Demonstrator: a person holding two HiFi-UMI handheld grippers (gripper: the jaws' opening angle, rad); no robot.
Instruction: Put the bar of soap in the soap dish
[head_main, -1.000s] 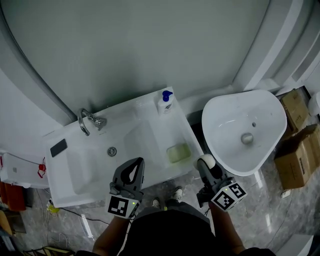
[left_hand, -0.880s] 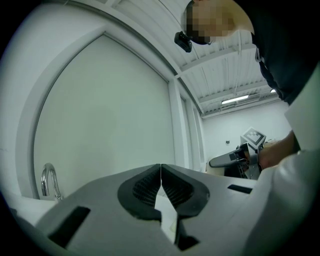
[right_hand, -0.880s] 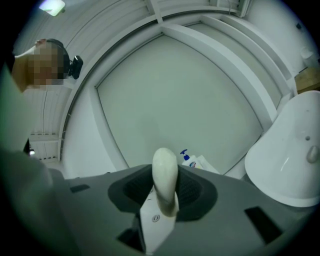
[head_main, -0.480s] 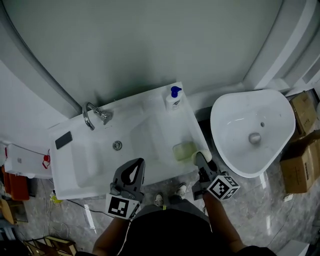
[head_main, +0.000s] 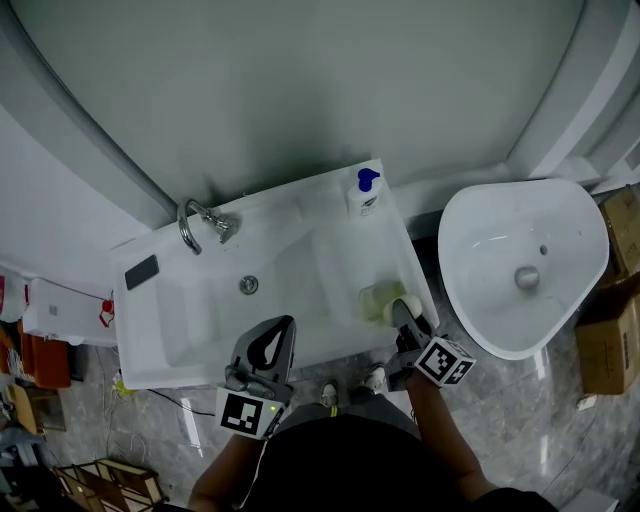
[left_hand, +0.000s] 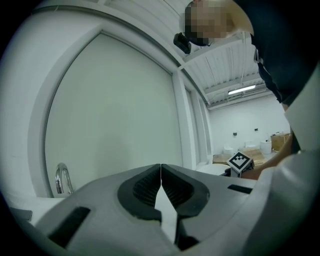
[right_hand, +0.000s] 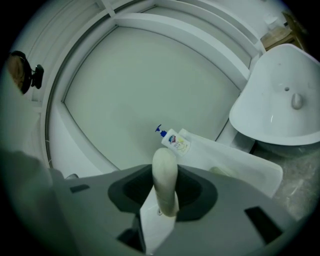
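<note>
Room above the soap dish (head_main: 372, 300) lies open; pump bottle (head_main: 366, 192) stands well behind, faucet (head_main: 200, 226) far left.

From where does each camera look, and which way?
Head view: on the head, steeply down at the washbasin; forearms, left gripper, right gripper.
Left gripper view: on it, toward the wall; shut jaws.
Right gripper view: on it, toward the pump bottle; jaws clamping the bar of soap.
Shared: head and left see the faucet.
</note>
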